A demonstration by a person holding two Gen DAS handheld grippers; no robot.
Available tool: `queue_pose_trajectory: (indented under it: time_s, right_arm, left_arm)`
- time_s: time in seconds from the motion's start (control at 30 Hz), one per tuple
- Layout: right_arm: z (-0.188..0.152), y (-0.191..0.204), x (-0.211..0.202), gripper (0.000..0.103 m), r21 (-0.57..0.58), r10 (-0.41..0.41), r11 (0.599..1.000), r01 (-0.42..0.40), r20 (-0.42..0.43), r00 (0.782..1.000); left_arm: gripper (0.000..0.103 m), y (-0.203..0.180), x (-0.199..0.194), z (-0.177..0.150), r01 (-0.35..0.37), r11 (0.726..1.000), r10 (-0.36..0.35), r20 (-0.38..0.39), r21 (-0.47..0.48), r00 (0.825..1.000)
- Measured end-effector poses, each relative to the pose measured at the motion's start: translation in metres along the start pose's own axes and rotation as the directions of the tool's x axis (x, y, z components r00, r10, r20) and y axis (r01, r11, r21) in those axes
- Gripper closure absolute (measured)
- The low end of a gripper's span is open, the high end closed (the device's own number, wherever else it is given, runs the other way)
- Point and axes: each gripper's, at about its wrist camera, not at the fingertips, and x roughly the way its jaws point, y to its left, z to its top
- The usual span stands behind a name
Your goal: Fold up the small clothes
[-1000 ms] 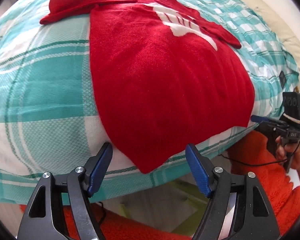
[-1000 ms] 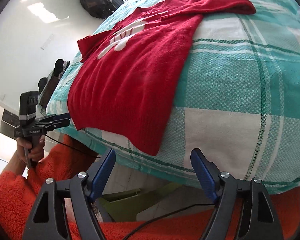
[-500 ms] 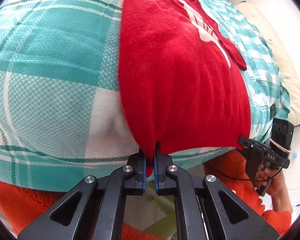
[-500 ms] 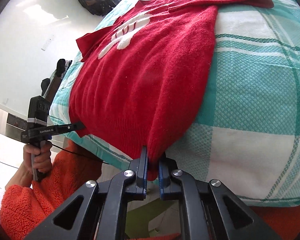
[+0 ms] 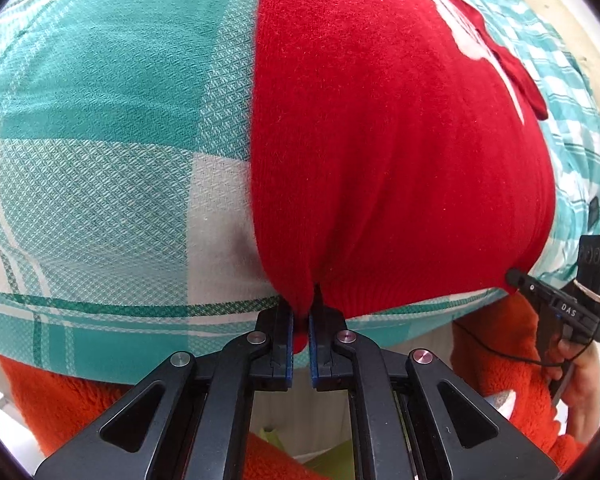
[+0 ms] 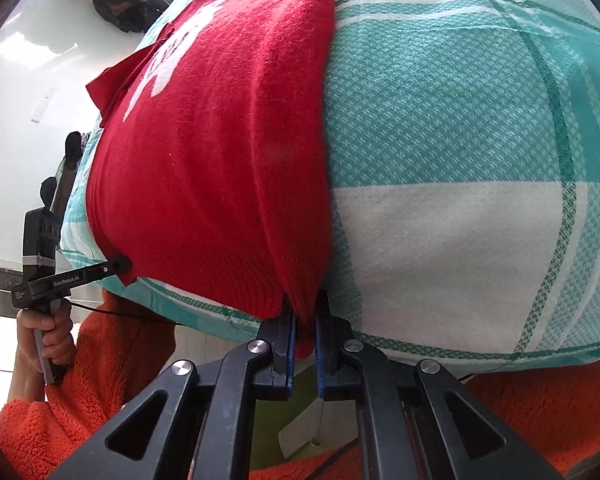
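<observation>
A small red sweater [image 5: 400, 140] with a white print lies flat on a teal and white checked bed cover [image 5: 100, 120]. Its hem hangs over the near edge. My left gripper [image 5: 300, 320] is shut on the hem's left corner, red knit pinched between the blue pads. In the right wrist view the same red sweater [image 6: 220, 160] runs up and left, and my right gripper [image 6: 305, 322] is shut on the hem's right corner. Each gripper shows in the other's view, the right gripper [image 5: 514, 278] and the left gripper [image 6: 122, 267], both at the hem's corners.
The bed cover [image 6: 460, 160] stretches wide on the outer side of the sweater in both views. A person's orange fleece sleeves [image 5: 500, 360] and hand [image 6: 48, 332] sit below the bed edge. A dark bundle [image 6: 116, 0] lies far behind against a white wall.
Both grippers were open just short of the hem; they closed on its two corners and sank closer to the bed edge. The sweater now fills more of each view.
</observation>
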Motion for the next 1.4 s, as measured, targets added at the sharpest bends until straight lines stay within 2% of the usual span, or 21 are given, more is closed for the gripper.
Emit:
queue_pose_trajectory:
  time_s: [0.27,0.57,0.93,1.03,1.07,1.1,1.13,1.17,1.23,1.3,1.33,1.4]
  right_arm:
    - [-0.002,-0.003,0.0,0.096,0.031,0.028,0.999,-0.028,0.017,0.999]
    - [-0.001,-0.004,0.002,0.095,0.039,0.053,0.998,-0.054,0.018,0.998]
    - [-0.002,-0.019,0.003,0.095,0.108,0.124,0.986,-0.126,0.022,0.992]
    - [-0.005,-0.022,0.001,0.09,0.131,0.139,0.981,-0.14,0.017,0.99]
    - [-0.005,-0.024,0.001,0.087,0.144,0.141,0.979,-0.142,0.014,0.99]
    - [-0.007,-0.026,-0.001,0.081,0.161,0.148,0.976,-0.148,0.012,0.989]
    - [-0.009,-0.028,-0.002,0.074,0.184,0.157,0.97,-0.156,0.009,0.988]
    - [-0.012,-0.031,-0.004,0.069,0.207,0.165,0.965,-0.162,0.004,0.986]
    - [-0.018,-0.035,-0.01,0.048,0.238,0.122,0.964,-0.114,-0.017,0.992]
    - [-0.025,-0.038,-0.024,0.046,0.232,0.006,0.973,-0.002,-0.019,1.0]
    - [-0.028,-0.037,-0.035,0.046,0.215,-0.043,0.976,0.042,0.003,0.999]
    - [-0.031,-0.03,-0.058,0.046,0.171,-0.139,0.977,0.125,0.069,0.988]
  left_arm:
    - [0.098,-0.004,0.0,-0.002,-0.01,1.0,0.01,0.009,-0.004,1.0]
    - [0.098,-0.02,0.003,0.003,-0.054,0.998,0.054,0.008,0.016,0.999]
    - [0.095,-0.017,0.006,-0.003,-0.027,1.0,0.027,-0.006,-0.013,1.0]
    - [0.087,-0.013,0.006,-0.007,-0.004,1.0,0.002,-0.05,-0.028,0.999]
    - [0.078,-0.012,0.007,-0.01,-0.009,0.999,0.006,-0.08,-0.036,0.997]
    - [0.068,-0.01,0.009,-0.013,-0.042,0.998,0.037,-0.111,-0.041,0.993]
    - [0.05,-0.007,0.009,-0.018,-0.1,0.994,0.094,-0.131,-0.04,0.987]
    - [0.047,-0.004,0.007,-0.021,-0.155,0.987,0.149,-0.134,-0.037,0.98]
    - [0.048,0.004,-0.009,-0.027,-0.188,0.98,0.181,-0.113,-0.058,0.977]
    - [0.048,0.012,-0.04,-0.031,-0.187,0.977,0.186,-0.021,-0.105,0.982]
    - [0.048,0.013,-0.058,-0.032,-0.199,0.973,0.205,0.039,-0.114,0.978]
    - [0.046,0.005,-0.091,-0.03,-0.231,0.968,0.245,0.167,-0.1,0.955]
